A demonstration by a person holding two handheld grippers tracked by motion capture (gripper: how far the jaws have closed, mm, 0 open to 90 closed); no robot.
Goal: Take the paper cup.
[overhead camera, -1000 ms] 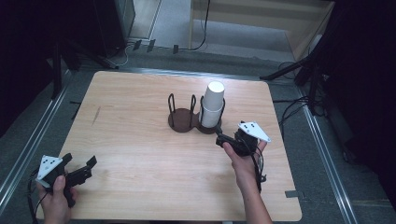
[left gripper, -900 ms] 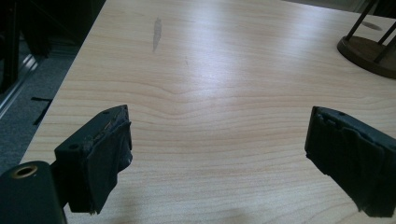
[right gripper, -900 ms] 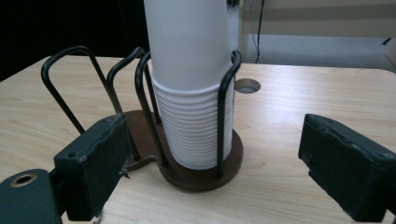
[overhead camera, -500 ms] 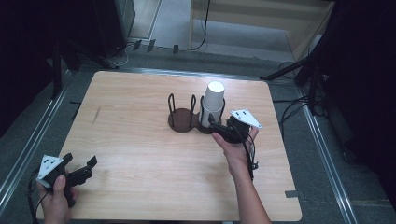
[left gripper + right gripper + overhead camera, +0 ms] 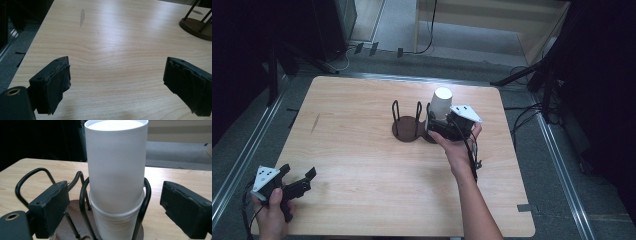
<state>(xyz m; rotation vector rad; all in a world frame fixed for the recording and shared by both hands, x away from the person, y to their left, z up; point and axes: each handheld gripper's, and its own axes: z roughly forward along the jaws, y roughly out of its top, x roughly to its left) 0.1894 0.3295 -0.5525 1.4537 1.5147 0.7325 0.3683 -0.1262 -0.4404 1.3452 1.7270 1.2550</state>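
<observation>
A white paper cup [image 5: 441, 103] stands bottom up in the right ring of a dark wire cup holder [image 5: 408, 125] at the table's middle. In the right gripper view the white cup [image 5: 116, 173] rises between the holder's wire loops [image 5: 83, 195], stacked over another cup. My right gripper [image 5: 435, 128] is open right at the cup, its jaws spread to either side of it without touching. My left gripper [image 5: 296, 184] rests open near the front left corner of the table, nothing between its pads [image 5: 53, 82].
The wooden table [image 5: 362, 165] has a small grey scuff [image 5: 315, 123] at its left. The holder's left ring [image 5: 197, 21] stands without a cup. Cables and dark stands lie on the floor beyond the far edge.
My right gripper has moved forward and left up to the cup, its jaws now flanking it. The left gripper has stayed in place.
</observation>
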